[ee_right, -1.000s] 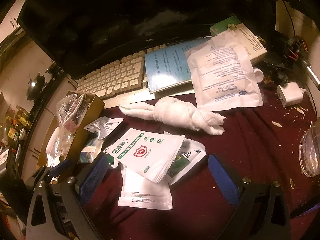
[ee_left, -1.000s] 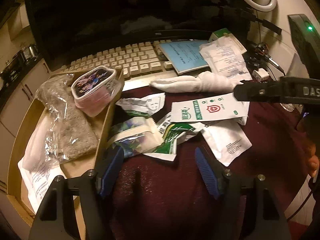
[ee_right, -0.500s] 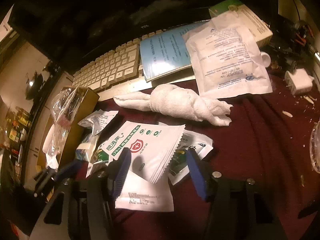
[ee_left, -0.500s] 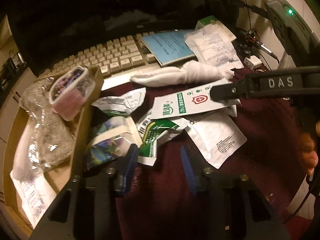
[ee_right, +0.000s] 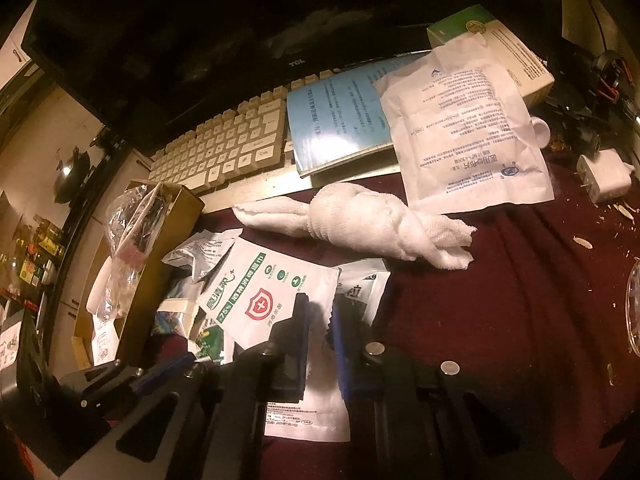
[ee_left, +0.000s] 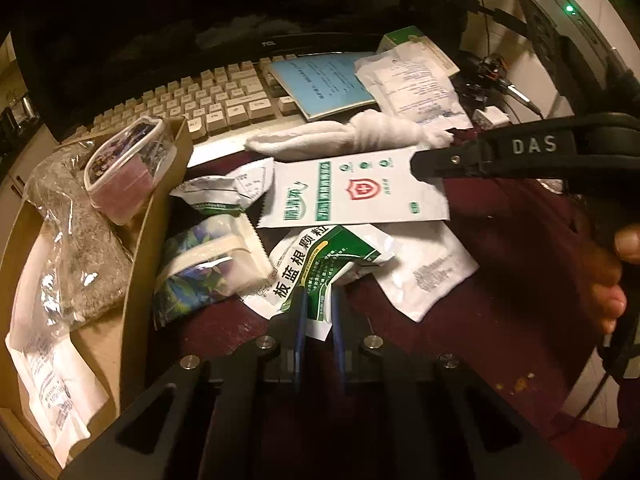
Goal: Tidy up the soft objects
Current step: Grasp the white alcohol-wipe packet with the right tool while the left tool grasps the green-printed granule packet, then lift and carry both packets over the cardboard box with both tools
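My left gripper [ee_left: 317,312] is closing its blue pads on the near corner of a green-and-white sachet [ee_left: 320,264] in the pile on the dark red cloth. In the right wrist view my right gripper [ee_right: 320,320] is closing on the serrated edge of a white wipe packet with a red shield [ee_right: 272,292]. That packet [ee_left: 352,196] lies flat above the green sachet in the left wrist view. A rolled white towel [ee_right: 360,224] lies behind the pile. An open cardboard box [ee_left: 156,216] stands at the left.
The box holds a pink lidded tub [ee_left: 124,176] and a bagged grey cloth [ee_left: 80,248]. A floral pack [ee_left: 200,268] and a white pouch [ee_left: 424,272] lie in the pile. Behind are a keyboard [ee_left: 208,100], a blue booklet [ee_left: 324,80] and a large white pouch [ee_right: 468,136]. A charger [ee_right: 608,176] sits right.
Both grippers went from wide open to nearly shut. The left one closed in on the green sachet's corner, the right one on the edge of the red-shield packet.
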`<state>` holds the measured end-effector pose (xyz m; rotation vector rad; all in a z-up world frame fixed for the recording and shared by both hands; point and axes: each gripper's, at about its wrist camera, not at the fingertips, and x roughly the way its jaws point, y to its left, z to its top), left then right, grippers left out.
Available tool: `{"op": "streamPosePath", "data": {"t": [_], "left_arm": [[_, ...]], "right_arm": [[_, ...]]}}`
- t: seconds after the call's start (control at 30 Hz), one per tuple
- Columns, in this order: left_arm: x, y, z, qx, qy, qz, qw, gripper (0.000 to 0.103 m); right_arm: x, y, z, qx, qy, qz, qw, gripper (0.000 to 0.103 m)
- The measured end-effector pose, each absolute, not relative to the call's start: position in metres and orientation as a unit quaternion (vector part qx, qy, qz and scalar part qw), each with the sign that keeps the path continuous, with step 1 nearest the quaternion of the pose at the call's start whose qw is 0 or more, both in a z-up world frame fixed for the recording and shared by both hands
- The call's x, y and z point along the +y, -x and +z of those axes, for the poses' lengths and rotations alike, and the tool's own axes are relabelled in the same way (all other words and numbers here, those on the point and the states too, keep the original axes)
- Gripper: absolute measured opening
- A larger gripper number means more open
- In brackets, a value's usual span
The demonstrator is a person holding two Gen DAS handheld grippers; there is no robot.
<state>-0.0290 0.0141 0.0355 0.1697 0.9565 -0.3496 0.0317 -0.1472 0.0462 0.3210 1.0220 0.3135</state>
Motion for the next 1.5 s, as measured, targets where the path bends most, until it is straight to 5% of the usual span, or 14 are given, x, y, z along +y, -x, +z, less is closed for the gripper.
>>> {"op": "streamPosePath", "data": {"t": [0.53,0.63,0.67,0.73,0.83,0.9,1.5], "left_arm": [[0.044,0.07,0.035,0.482,-0.019,-0.186,0.856,0.013],[0.042,0.067,0.031,0.491,-0.022,-0.18,0.852,0.039],[0.042,0.066,0.029,0.494,-0.024,-0.176,0.851,0.055],[0.04,0.065,0.028,0.489,-0.027,-0.175,0.854,0.057],[0.037,0.064,0.027,0.482,-0.041,-0.169,0.859,0.054],[0.037,0.064,0.027,0.474,-0.051,-0.162,0.864,0.023],[0.046,0.066,0.061,0.436,-0.005,-0.182,0.882,0.014]], "right_arm": [[-0.15,-0.016,0.046,0.496,-0.183,0.185,0.829,0.009],[-0.148,-0.019,0.039,0.503,-0.201,0.189,0.819,0.01],[-0.147,-0.019,0.037,0.505,-0.202,0.189,0.817,0.01],[-0.144,-0.02,0.034,0.508,-0.204,0.19,0.815,0.01],[-0.141,-0.022,0.03,0.514,-0.21,0.193,0.809,0.01],[-0.139,-0.024,0.028,0.514,-0.208,0.19,0.81,0.01],[-0.136,-0.002,0.082,0.436,-0.175,0.212,0.857,0.003]]}}
